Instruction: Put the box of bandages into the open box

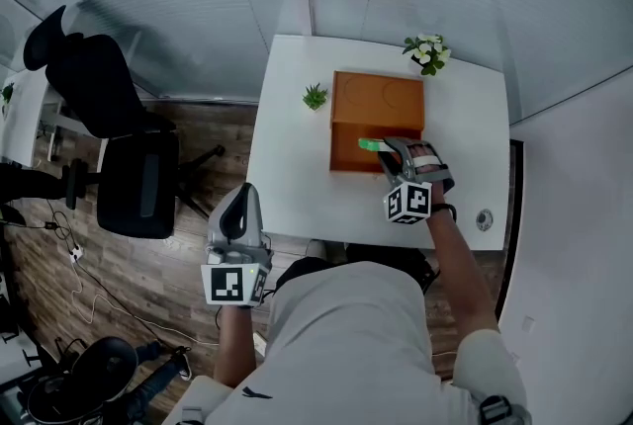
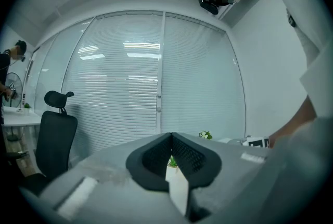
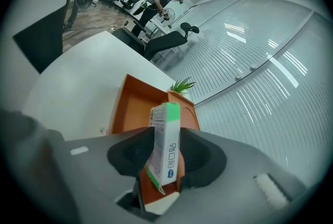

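Note:
The open orange box lies on the white table, its lid flat behind the tray. The green-and-white box of bandages hangs over the tray's near part, between the jaws of my right gripper. In the right gripper view the bandage box stands tilted and loose between the spread jaws of that gripper, above the orange box. My left gripper is held off the table's near left corner, shut and empty; in its own view this gripper points at the window blinds.
A small green plant stands left of the orange box, and white flowers at the table's far right. A round fitting sits near the right front edge. A black office chair stands on the floor to the left.

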`<action>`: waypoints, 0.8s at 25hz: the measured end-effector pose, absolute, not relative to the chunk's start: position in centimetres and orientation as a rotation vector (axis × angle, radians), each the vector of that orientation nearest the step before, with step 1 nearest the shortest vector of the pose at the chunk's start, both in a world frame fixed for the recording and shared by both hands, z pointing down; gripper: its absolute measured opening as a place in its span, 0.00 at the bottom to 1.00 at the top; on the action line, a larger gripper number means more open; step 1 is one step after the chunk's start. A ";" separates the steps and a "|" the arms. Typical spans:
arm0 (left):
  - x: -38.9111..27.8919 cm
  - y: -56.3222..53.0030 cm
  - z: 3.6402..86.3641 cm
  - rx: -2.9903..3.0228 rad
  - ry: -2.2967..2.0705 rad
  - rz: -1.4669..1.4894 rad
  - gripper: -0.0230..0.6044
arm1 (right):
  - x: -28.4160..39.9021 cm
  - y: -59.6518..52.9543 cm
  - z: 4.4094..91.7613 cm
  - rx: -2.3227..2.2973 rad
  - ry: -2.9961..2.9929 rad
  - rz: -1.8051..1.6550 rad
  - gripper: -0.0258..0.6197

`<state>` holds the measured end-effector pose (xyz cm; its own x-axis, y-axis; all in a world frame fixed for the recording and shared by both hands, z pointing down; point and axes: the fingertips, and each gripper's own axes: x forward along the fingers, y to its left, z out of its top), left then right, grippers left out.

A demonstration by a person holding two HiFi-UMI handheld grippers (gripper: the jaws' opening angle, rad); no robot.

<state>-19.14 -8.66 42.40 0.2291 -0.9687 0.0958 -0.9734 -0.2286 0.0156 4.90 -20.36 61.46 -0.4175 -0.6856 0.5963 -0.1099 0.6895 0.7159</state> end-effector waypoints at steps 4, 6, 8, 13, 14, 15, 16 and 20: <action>-19.1 -8.7 42.5 2.410 -1.900 0.100 0.05 | 5.1 -20.7 60.6 0.646 -1.930 -0.736 0.29; -18.9 -8.6 42.5 2.417 -1.899 0.094 0.05 | 5.3 -20.7 60.3 0.657 -1.928 -0.735 0.29; -18.8 -8.6 42.3 2.424 -1.894 0.086 0.05 | 5.5 -20.8 59.9 0.669 -1.929 -0.729 0.29; -18.4 -9.0 42.4 2.435 -1.873 0.084 0.05 | 6.0 -20.9 58.5 0.781 -2.041 -0.586 0.28; -18.4 -9.0 42.5 2.437 -1.871 0.085 0.05 | 6.1 -20.8 57.8 0.821 -2.084 -0.545 0.28; -18.3 -9.0 42.6 2.439 -1.869 0.086 0.05 | 6.2 -20.7 57.0 0.869 -2.135 -0.500 0.26; -18.3 -9.0 42.6 2.440 -1.868 0.087 0.05 | 6.4 -20.6 55.9 0.926 -2.195 -0.449 0.24; -18.6 -9.2 42.6 2.444 -1.864 0.086 0.05 | 7.9 -20.0 50.9 1.179 -2.415 -0.211 0.16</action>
<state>-18.58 -9.16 42.61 0.2641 -0.9608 0.0848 -0.9645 -0.2635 0.0186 7.92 -19.98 50.87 -0.5380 -0.7793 0.3212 -0.7117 0.6242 0.3223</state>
